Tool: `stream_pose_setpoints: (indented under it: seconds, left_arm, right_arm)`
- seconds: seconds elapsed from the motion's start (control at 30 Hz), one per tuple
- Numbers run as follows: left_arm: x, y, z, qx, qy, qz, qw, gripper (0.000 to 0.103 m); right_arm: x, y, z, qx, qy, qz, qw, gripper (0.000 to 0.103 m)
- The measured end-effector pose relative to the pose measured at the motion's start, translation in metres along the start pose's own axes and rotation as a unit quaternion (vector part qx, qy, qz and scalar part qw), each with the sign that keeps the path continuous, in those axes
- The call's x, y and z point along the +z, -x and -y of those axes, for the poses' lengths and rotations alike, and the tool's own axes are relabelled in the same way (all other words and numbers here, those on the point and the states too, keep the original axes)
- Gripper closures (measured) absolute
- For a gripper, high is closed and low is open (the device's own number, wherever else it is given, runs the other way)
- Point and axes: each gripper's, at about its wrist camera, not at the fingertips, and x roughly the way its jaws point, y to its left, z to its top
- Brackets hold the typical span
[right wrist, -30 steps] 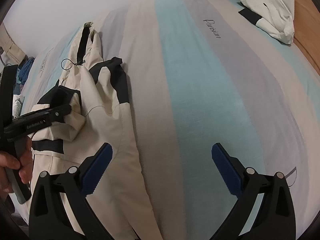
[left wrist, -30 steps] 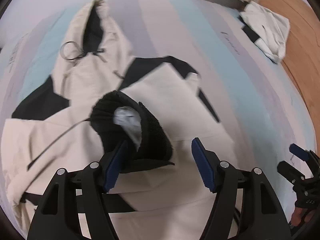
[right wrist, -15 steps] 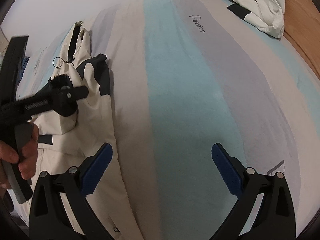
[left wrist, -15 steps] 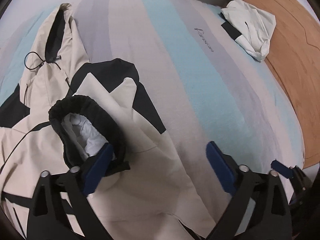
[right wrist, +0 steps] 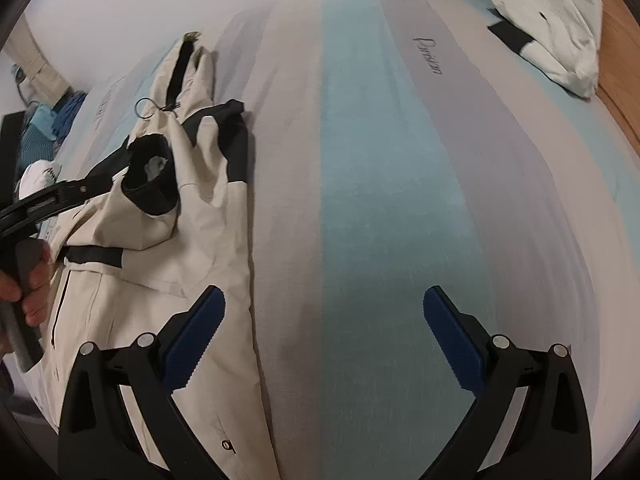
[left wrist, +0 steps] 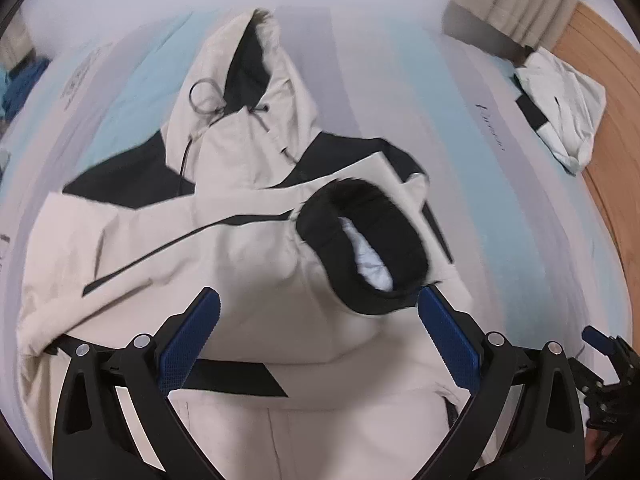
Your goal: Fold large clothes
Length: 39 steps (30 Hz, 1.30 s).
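Note:
A cream and black hooded jacket [left wrist: 248, 248] lies on the striped bed, hood pointing away. One sleeve is folded across the chest, and its black cuff [left wrist: 368, 248] stands open. My left gripper [left wrist: 318, 340] is open and empty above the folded sleeve, with the cuff just beyond its right finger. My right gripper [right wrist: 324, 340] is open and empty over the bare sheet, right of the jacket's side edge [right wrist: 240, 280]. The jacket [right wrist: 152, 248] and cuff [right wrist: 150, 178] show at left in the right wrist view, with the left gripper [right wrist: 60, 196] beside them.
The striped bedsheet [right wrist: 360, 160] covers the mattress. A folded white and black garment [right wrist: 556, 32] lies at the far right corner of the bed; it also shows in the left wrist view [left wrist: 560, 108]. A wooden floor [left wrist: 612, 152] lies beyond. Blue clothes [right wrist: 44, 128] are piled at the far left.
The left gripper has swung left, so the cuff moved from its left finger to its right finger. The right gripper stayed open and shifted slightly.

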Motion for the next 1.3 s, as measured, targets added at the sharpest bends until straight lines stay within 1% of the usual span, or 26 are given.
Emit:
stream_pose_setpoints:
  seconds: [0.07,0.1,0.2,0.3,0.33,0.4,0.47,0.6,0.63,0.7,0.8,0.87,0.9,0.97,1.07,1.1,1.13,1.2,1.23,1.3]
  left_arm:
    - [0.002,-0.013,0.0,-0.015,0.008,-0.009,0.9998,0.006]
    - [0.003,-0.021,0.005,-0.021,0.003,-0.011,0.9997,0.006]
    - [0.005,-0.035,0.025,-0.031,-0.021,-0.014,0.9992,0.006]
    - [0.006,-0.051,0.047,-0.055,-0.043,-0.033,0.997,0.006]
    - [0.006,-0.056,0.056,-0.059,-0.06,-0.041,0.9955,0.006]
    - [0.007,-0.056,0.063,-0.059,-0.086,-0.04,0.9938,0.006]
    - [0.01,-0.053,0.059,-0.072,-0.095,-0.042,0.992,0.006]
    - [0.026,-0.034,0.028,-0.073,-0.113,-0.033,0.9904,0.006]
    - [0.036,-0.028,0.011,-0.072,-0.114,-0.03,0.9904,0.006]
    - [0.053,-0.026,-0.01,-0.063,-0.116,-0.033,0.9907,0.006]
    - [0.093,-0.026,-0.055,-0.039,-0.122,-0.03,0.9913,0.006]
    - [0.118,-0.029,-0.076,-0.021,-0.12,-0.025,0.9922,0.006]
    - [0.131,-0.032,-0.086,-0.015,-0.118,-0.024,0.9927,0.006]
    - [0.158,-0.042,-0.108,0.005,-0.109,-0.018,0.9938,0.006]
    - [0.195,-0.058,-0.136,0.023,-0.076,-0.018,0.9967,0.006]
    - [0.205,-0.063,-0.144,0.03,-0.064,-0.01,0.9975,0.006]
    - [0.216,-0.067,-0.151,0.039,-0.054,-0.001,0.9978,0.006]
    - [0.231,-0.075,-0.161,0.038,-0.041,0.002,0.9984,0.006]
    - [0.239,-0.08,-0.165,0.033,-0.035,0.002,0.9989,0.006]
    - [0.247,-0.09,-0.169,0.035,-0.036,0.002,0.9987,0.006]
  right_arm:
    - [0.0,-0.001,-0.002,0.005,0.004,-0.001,1.0,0.007]
    - [-0.001,-0.001,-0.003,0.007,0.006,-0.002,1.0,0.007]
    - [-0.003,-0.002,-0.009,0.008,0.012,-0.002,1.0,0.007]
    - [0.0,-0.004,-0.021,0.005,0.015,-0.002,1.0,0.007]
    - [0.003,-0.004,-0.026,0.004,0.016,-0.001,1.0,0.007]
    - [0.012,-0.006,-0.036,-0.001,0.02,0.002,1.0,0.007]
    - [0.023,-0.007,-0.047,-0.004,0.022,0.005,1.0,0.007]
    - [0.054,-0.009,-0.075,-0.007,0.031,0.015,0.999,0.007]
    - [0.067,-0.01,-0.084,-0.008,0.037,0.019,0.999,0.007]
    - [0.093,-0.012,-0.104,-0.01,0.046,0.032,0.998,0.007]
    - [0.132,-0.021,-0.126,-0.001,0.054,0.049,0.997,0.007]
    - [0.163,-0.033,-0.145,-0.008,0.059,0.058,0.996,0.007]
    - [0.181,-0.042,-0.155,-0.017,0.06,0.065,0.996,0.007]
    - [0.206,-0.056,-0.169,-0.017,0.062,0.07,0.995,0.007]
    - [0.249,-0.081,-0.189,-0.009,0.076,0.07,0.995,0.007]
    - [0.264,-0.093,-0.198,-0.006,0.087,0.067,0.994,0.007]
    - [0.273,-0.101,-0.203,-0.007,0.096,0.066,0.993,0.007]
    - [0.29,-0.122,-0.213,-0.015,0.114,0.059,0.992,0.007]
    - [0.3,-0.135,-0.218,-0.012,0.12,0.056,0.991,0.007]
    - [0.311,-0.152,-0.223,-0.009,0.132,0.053,0.99,0.007]
